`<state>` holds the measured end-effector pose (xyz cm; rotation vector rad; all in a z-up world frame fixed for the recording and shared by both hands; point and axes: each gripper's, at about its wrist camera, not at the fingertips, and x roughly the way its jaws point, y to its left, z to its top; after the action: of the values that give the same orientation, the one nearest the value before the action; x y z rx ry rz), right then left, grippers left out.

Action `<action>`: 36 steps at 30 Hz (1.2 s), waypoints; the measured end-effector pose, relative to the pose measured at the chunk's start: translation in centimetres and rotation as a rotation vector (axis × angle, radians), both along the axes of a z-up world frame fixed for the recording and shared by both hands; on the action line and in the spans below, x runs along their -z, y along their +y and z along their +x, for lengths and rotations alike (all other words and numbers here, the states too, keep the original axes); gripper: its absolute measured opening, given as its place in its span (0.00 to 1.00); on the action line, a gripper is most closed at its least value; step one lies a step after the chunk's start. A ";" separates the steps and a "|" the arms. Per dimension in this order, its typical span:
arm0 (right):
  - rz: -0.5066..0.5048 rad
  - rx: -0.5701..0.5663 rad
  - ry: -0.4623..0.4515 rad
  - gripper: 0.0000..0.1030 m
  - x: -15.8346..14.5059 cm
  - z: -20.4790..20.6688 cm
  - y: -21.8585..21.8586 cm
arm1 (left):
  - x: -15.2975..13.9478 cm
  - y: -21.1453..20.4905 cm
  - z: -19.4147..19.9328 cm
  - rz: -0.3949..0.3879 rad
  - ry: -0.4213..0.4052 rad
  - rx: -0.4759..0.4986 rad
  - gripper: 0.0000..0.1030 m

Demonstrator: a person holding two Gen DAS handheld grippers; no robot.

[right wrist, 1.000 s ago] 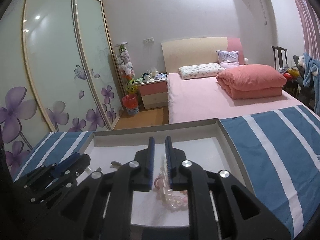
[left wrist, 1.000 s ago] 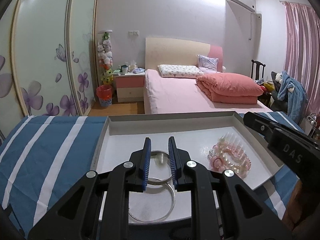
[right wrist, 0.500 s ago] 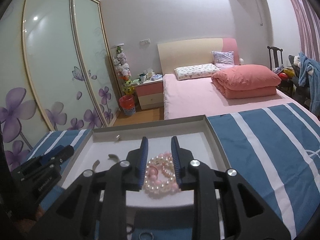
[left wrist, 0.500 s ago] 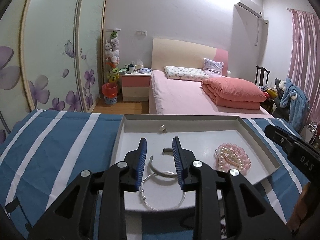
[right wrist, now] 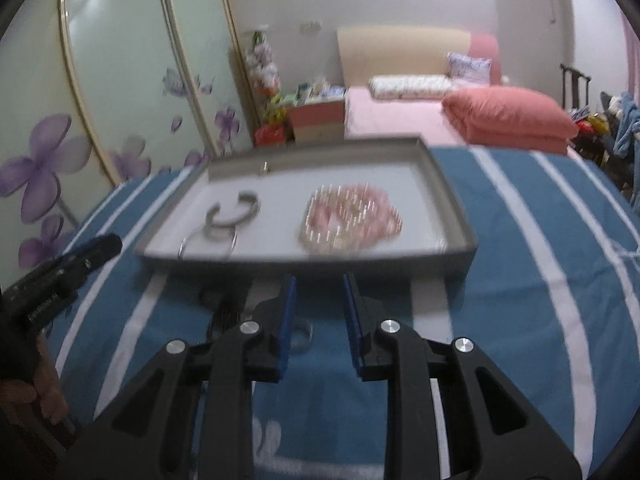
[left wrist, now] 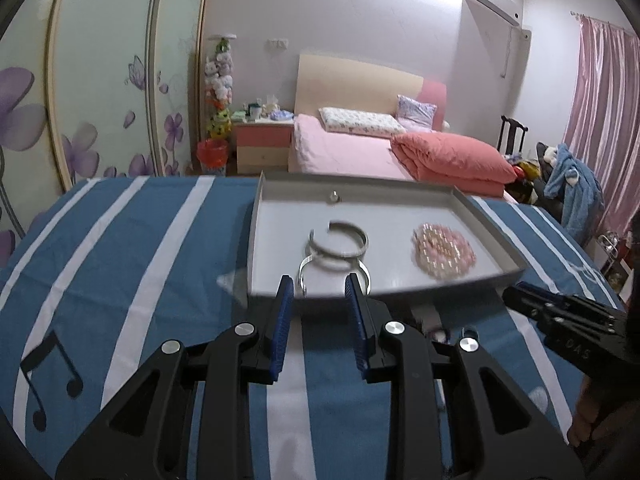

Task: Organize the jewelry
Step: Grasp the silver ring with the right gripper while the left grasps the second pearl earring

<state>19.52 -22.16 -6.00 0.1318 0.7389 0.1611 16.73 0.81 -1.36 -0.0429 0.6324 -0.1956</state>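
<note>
Two grippers, both empty, jaws apart.

Left wrist view: left gripper (left wrist: 319, 294) hovers over the striped blue cloth (left wrist: 132, 264) on the table, just short of the tray's near wall. Grey tray (left wrist: 496, 224) sits at 12 o'clock. Inside it: a silver cuff bangle (left wrist: 338, 242) dead ahead, overlapping a thin wire bangle (left wrist: 305, 272) at its near side; pink pearl bracelet pile (left wrist: 443, 250) at 1 o'clock; a small ring (left wrist: 333, 197) by the far wall. Right gripper (left wrist: 560, 316) shows at 3 o'clock, off the tray. Some small pieces (left wrist: 448, 332) lie on the cloth at 2 o'clock, too blurred to name.

Right wrist view: right gripper (right wrist: 319, 304) also over the cloth, below the tray's near wall. Pearl pile (right wrist: 349, 217) at 12 o'clock, cuff (right wrist: 235, 216) at 11. A small metal ring (right wrist: 301, 333) lies on the cloth between the jaws' near ends.

Step, as I judge it: between picks, with pieces on the cloth not yet in the tray. Next move likely calls for lowering the right jaws around the ring, a fine low pinch since it lies flat on fabric.
</note>
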 end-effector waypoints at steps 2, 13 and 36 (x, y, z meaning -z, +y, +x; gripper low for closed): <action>-0.011 -0.019 0.035 0.24 0.8 -0.6 0.3 | 0.4 0.3 -0.5 -0.004 0.021 0.005 0.27; -0.083 -0.080 0.139 0.34 3.1 -0.5 1.8 | 1.8 0.4 -1.8 0.010 0.059 0.012 0.34; -0.144 0.015 0.149 0.21 3.4 0.8 -0.3 | 4.6 -6.2 -2.1 0.094 0.202 0.220 0.34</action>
<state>20.34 -22.45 -9.39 0.0121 0.8951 0.0839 14.67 -5.35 -5.96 0.0993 0.8475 -0.3767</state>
